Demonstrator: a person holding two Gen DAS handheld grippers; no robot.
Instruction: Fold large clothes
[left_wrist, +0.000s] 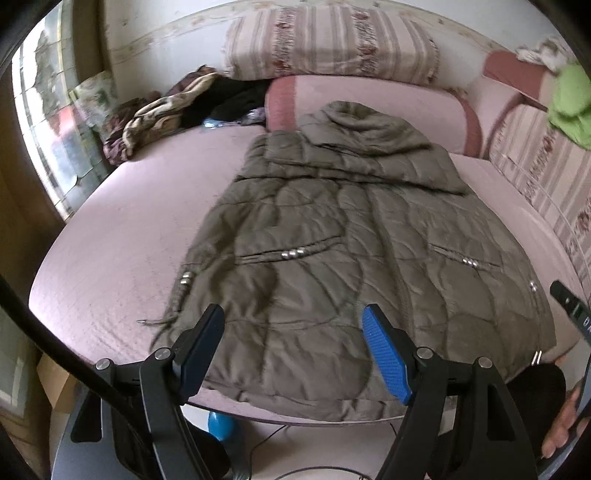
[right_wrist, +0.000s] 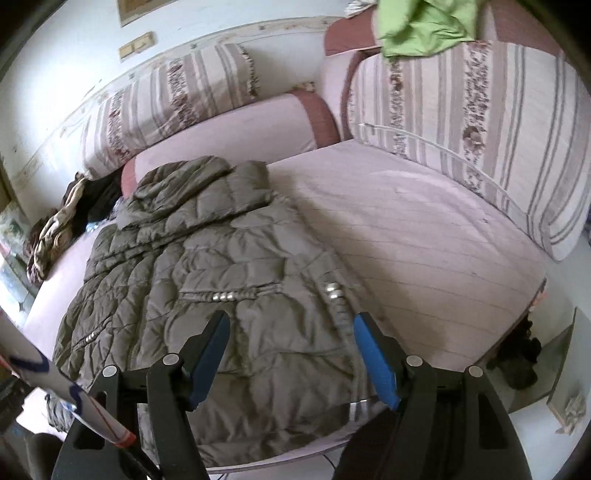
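An olive quilted padded jacket (left_wrist: 332, 236) lies spread flat on a pale pink bed (left_wrist: 122, 236), hood toward the far cushions, hem at the near edge. My left gripper (left_wrist: 293, 317) hovers open above the hem's left part, nothing between its blue pads. In the right wrist view the same jacket (right_wrist: 207, 266) fills the left half of the bed (right_wrist: 424, 236). My right gripper (right_wrist: 291, 325) hangs open over the jacket's near right corner, beside a row of metal snaps (right_wrist: 334, 290), its jaws empty. The right gripper's tip (left_wrist: 570, 306) shows at the left view's right edge.
Striped floral cushions (right_wrist: 472, 122) line the back and right side, with a pink bolster (right_wrist: 236, 129) behind the hood. Crumpled dark and beige clothes (left_wrist: 162, 110) lie at the far left. A green garment (right_wrist: 424, 26) drapes over the corner. A hand (left_wrist: 565, 424) holds the right tool.
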